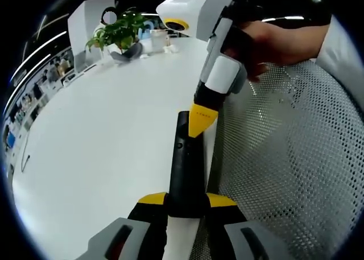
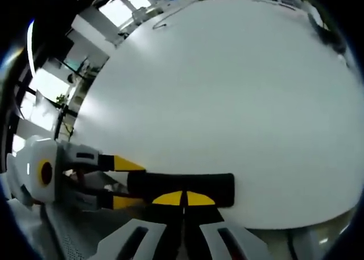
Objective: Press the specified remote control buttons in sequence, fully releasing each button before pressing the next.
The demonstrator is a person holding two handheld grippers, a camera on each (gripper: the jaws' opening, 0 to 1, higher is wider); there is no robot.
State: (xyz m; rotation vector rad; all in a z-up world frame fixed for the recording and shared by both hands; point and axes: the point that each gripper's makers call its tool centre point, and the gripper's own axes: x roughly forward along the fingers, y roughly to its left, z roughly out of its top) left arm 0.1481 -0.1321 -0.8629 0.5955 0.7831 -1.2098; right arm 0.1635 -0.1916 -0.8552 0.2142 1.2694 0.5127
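An open-plan office or lab: a large white oval meeting table (image 1: 102, 140), a white perforated mesh chair (image 1: 296, 152) lower right, a green potted plant (image 1: 118, 31) upper left, cluttered shelving (image 1: 34, 95) at left edge.

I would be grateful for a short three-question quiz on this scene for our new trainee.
1. True or false: the left tool is clamped on one end of the black remote.
2. What has its tip on the remote, coming in from the other side? A) the right tool B) a pen C) a bare finger
3. Fill in: the right tool's jaws are ____ (open or shut).

Key: 1 true; 2 A; 3 shut.
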